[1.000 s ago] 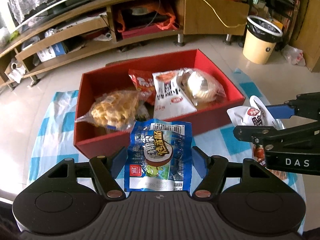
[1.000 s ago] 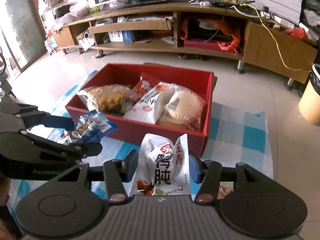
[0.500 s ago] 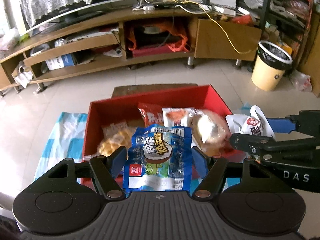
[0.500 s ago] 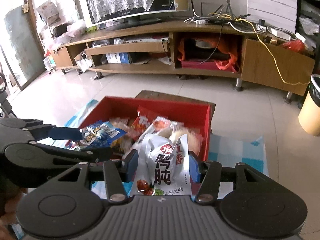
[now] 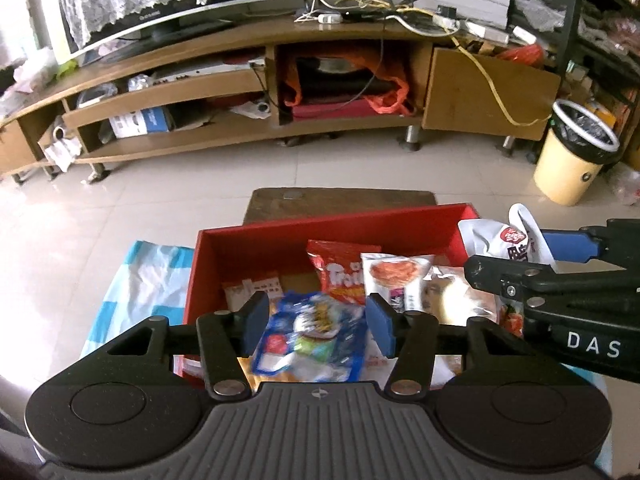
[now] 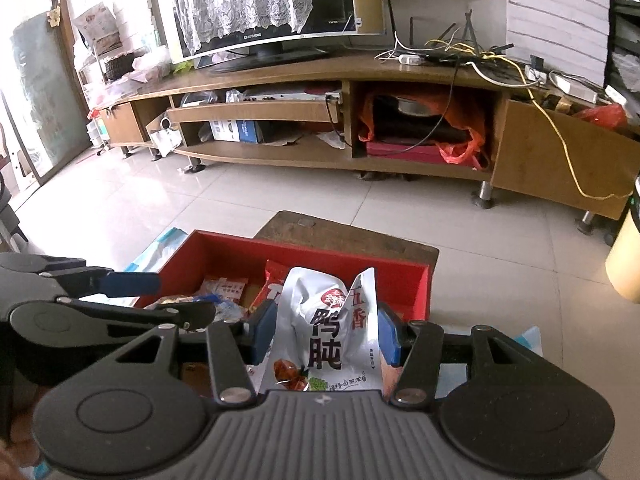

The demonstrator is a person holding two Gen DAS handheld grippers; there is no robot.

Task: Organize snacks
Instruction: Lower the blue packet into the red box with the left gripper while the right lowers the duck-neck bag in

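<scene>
Left gripper [image 5: 314, 322], jaws closing around a blurred blue packet [image 5: 310, 344], is hovering over the red box [image 5: 332, 226]; beside it, right gripper [image 6: 326, 334] is pinching a white pouch [image 6: 330, 332]. Next, probably, both packets need lowering inside.

Blurred blue packet [image 5: 310, 338] over open red box [image 5: 320, 236]; white pouch [image 6: 332, 332] upright.

The right gripper [image 5: 520, 268] carries the letters "DAS". The white snack bag [image 6: 328, 336] shows "鸭肫" and "五香".
</scene>
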